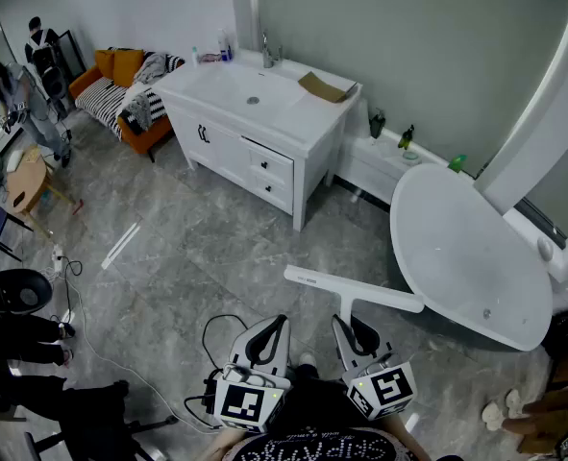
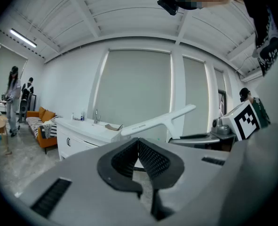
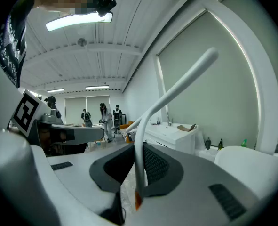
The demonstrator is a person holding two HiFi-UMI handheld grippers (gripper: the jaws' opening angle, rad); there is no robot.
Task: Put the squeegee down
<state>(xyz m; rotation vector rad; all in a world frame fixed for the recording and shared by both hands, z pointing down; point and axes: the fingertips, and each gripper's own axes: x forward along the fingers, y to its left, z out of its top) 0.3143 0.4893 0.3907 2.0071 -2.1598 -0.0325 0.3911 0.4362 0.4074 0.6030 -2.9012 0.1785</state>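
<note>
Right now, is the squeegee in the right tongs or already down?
Held: right tongs shut on the squeegee handle, blade up in the air.

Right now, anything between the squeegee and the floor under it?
Nothing visible. The right gripper holds the squeegee by its handle over bare grey floor tile. The black cable lies off to the left, by the left gripper. The white oval fixture sits just past the blade's right end.

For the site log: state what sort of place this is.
Likely a mock bathroom inside a shared workroom: a white vanity cabinet with basin and tap, a white oval bathtub, an orange sofa nearby.
</note>
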